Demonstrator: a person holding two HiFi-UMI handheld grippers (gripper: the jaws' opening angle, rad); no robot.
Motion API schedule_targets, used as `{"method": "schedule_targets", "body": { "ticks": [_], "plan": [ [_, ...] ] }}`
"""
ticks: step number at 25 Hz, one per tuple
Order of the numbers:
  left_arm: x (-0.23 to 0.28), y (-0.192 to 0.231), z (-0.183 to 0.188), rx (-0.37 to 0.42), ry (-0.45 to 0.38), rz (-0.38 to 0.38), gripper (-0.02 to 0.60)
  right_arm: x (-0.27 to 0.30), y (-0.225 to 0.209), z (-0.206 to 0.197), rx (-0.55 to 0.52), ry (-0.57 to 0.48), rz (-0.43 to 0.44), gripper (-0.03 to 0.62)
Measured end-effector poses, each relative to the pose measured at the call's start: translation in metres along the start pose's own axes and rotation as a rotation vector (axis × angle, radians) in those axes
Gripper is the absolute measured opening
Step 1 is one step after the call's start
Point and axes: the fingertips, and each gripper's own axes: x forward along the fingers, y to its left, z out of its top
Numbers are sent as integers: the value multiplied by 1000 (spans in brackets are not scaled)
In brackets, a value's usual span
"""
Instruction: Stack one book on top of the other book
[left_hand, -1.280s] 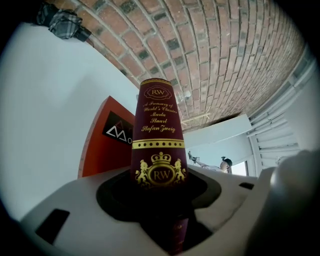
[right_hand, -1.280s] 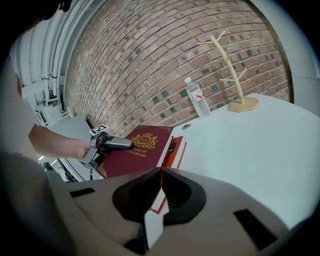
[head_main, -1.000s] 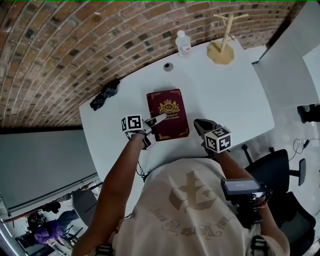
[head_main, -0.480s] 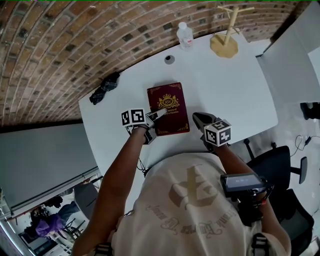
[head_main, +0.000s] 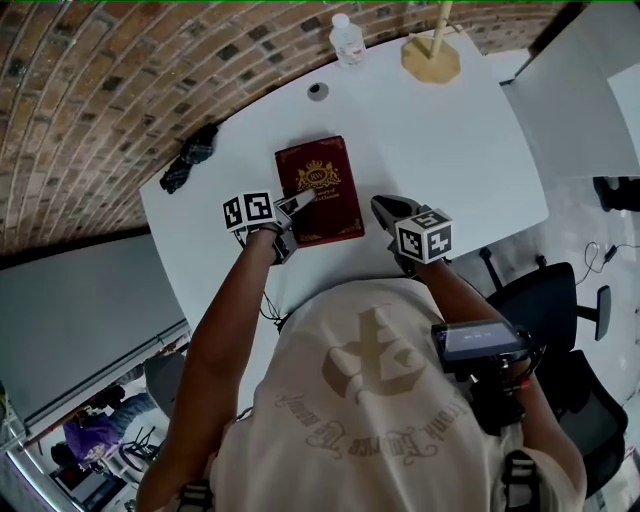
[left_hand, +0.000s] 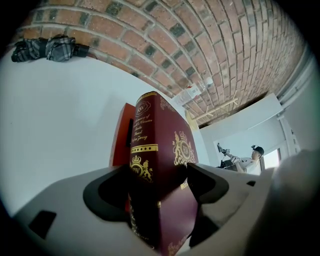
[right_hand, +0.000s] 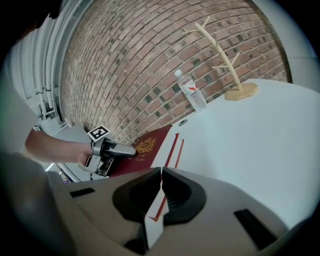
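A maroon book with gold crests (head_main: 318, 190) lies flat on the white table (head_main: 460, 150), on top of a red book whose edge (left_hand: 121, 137) shows beside it. My left gripper (head_main: 288, 215) straddles the maroon book's near left corner. In the left gripper view its jaws (left_hand: 157, 182) are opening, with the gold-printed spine (left_hand: 144, 150) between them. My right gripper (head_main: 382, 207) hovers just right of the books with its jaws together (right_hand: 161, 175). A white strip with a red line shows through the slit below them.
A water bottle (head_main: 347, 42) and a wooden branch stand (head_main: 432, 55) sit at the table's far edge, with a small dark disc (head_main: 318, 91) nearby. A crumpled black cloth (head_main: 188, 158) lies far left. An office chair (head_main: 540, 300) stands by the right edge.
The whole head view has shifted as the head moved. My left gripper stays at the book's near left corner, tipped a little lower. The right gripper keeps its place beside the books.
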Motion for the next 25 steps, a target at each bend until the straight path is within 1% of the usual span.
{"method": "schedule_targets", "body": {
  "ticks": [6, 10, 14, 16, 18, 22, 25],
  "plan": [
    [-2, 5, 1, 11, 6, 36, 351, 5, 4, 2, 0, -11, 21, 25],
    [3, 7, -2, 76, 34, 89, 353, 4, 2, 1, 11, -12, 19, 26],
    [3, 8, -2, 78, 43, 90, 353, 4, 3, -1, 13, -6, 21, 26],
    [2, 8, -1, 79, 33, 97, 353, 3, 3, -2, 12, -3, 21, 26],
    [-2, 9, 3, 81, -4, 103, 353, 3, 3, -1, 8, 0, 20, 26],
    [-19, 9, 13, 68, -132, 92, 353, 4, 8, 0, -9, 10, 17, 26],
    [-35, 5, 15, 84, -215, 74, 334, 6, 12, 7, -36, 7, 17, 26]
  ]
}}
